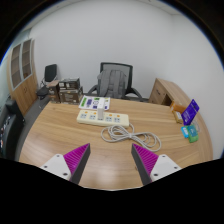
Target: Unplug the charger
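Observation:
A white power strip (pixel 103 118) lies on the wooden table (pixel 60 135), well beyond my fingers. Something white is plugged into its right end, too small to tell apart. A coiled white cable (pixel 133 134) lies just right of the strip, ahead of my right finger. My gripper (pixel 111 160) is open and empty above the near part of the table, its magenta pads (pixel 76 157) wide apart with bare wood between them.
A purple booklet (pixel 95 102) lies behind the strip. Small boxes (pixel 189 112) stand at the table's right edge, with a teal one (pixel 189 132) nearer. A grey office chair (pixel 115 80) stands behind the table, a wooden cabinet (pixel 22 75) at the left wall.

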`<state>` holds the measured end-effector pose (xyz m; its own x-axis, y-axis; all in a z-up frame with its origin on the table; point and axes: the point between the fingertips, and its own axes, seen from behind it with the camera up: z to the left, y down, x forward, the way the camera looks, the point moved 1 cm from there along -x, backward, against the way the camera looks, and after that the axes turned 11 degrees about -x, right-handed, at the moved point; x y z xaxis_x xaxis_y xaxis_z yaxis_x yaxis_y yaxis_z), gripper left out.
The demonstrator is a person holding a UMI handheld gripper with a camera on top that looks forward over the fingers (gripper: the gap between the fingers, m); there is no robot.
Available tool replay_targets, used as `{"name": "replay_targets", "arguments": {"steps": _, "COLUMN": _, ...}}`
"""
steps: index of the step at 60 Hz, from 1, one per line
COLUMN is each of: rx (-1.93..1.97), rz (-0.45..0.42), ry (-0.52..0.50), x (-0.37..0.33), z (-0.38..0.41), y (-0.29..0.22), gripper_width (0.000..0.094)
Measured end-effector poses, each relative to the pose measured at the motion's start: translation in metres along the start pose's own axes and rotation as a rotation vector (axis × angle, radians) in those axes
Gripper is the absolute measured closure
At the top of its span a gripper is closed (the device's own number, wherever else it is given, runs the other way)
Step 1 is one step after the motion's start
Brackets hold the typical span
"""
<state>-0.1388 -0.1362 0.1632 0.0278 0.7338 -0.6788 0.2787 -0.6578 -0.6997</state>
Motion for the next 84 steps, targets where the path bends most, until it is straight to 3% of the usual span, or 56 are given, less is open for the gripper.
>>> {"name": "replay_targets", "arguments": {"steps": 17, "rx": 0.06, "rz": -0.204, "ry": -0.009, "x": 0.148, "z": 0.043, "y": -0.078, "gripper_width": 0.0074}}
{"name": "replay_targets", "arguments": {"steps": 30, "rx": 0.096, "rz": -0.24, "ry": 0.054, "x": 0.238, "z": 0.037, "y": -0.112, "gripper_width": 0.0176}}
{"name": "replay_targets", "arguments": {"steps": 34, "rx": 0.095, "rz": -0.239, "ry": 0.068, "x": 0.254, "z": 0.034, "y": -0.113, "gripper_width": 0.0275}}
{"name": "replay_targets", "arguments": {"steps": 40, "rx": 0.092, "rz": -0.222, "ry": 0.137, "x": 0.267, "z": 0.024, "y": -0.111, "gripper_width": 0.0686}}
{"name": "replay_targets", "arguments": {"steps": 52, "rx": 0.119, "rz": -0.218, "ry": 0.105, "x": 0.267, "z": 0.028, "y": -0.111, "gripper_width": 0.0783}}
{"name": "replay_targets", "arguments": {"steps": 60, "rx": 0.115, "rz": -0.197, "ry": 0.107, "x": 0.263, "z": 0.027, "y": -0.115, "gripper_width": 0.0802}}
{"name": "replay_targets", "arguments": {"steps": 62, "rx": 0.114, "rz": -0.257, "ry": 0.122, "x": 0.248, "z": 0.019, "y": -0.134, "gripper_width": 0.0801}}
{"name": "replay_targets", "arguments": {"steps": 67, "rx": 0.01, "rz": -0.514, "ry": 0.23, "x": 0.171, "z": -0.008, "y": -0.226, "gripper_width": 0.0802}}
{"name": "replay_targets", "arguments": {"steps": 71, "rx": 0.006, "rz": -0.653, "ry": 0.192, "x": 0.12, "z": -0.018, "y": -0.298, "gripper_width": 0.0804}}
{"name": "replay_targets", "arguments": {"steps": 75, "rx": 0.064, "rz": -0.717, "ry": 0.128, "x": 0.089, "z": -0.03, "y": -0.325, "gripper_width": 0.0802}}
{"name": "replay_targets", "arguments": {"steps": 84, "rx": 0.107, "rz": -0.74, "ry": 0.154, "x": 0.07, "z": -0.094, "y": -0.314, "gripper_width": 0.0801}}
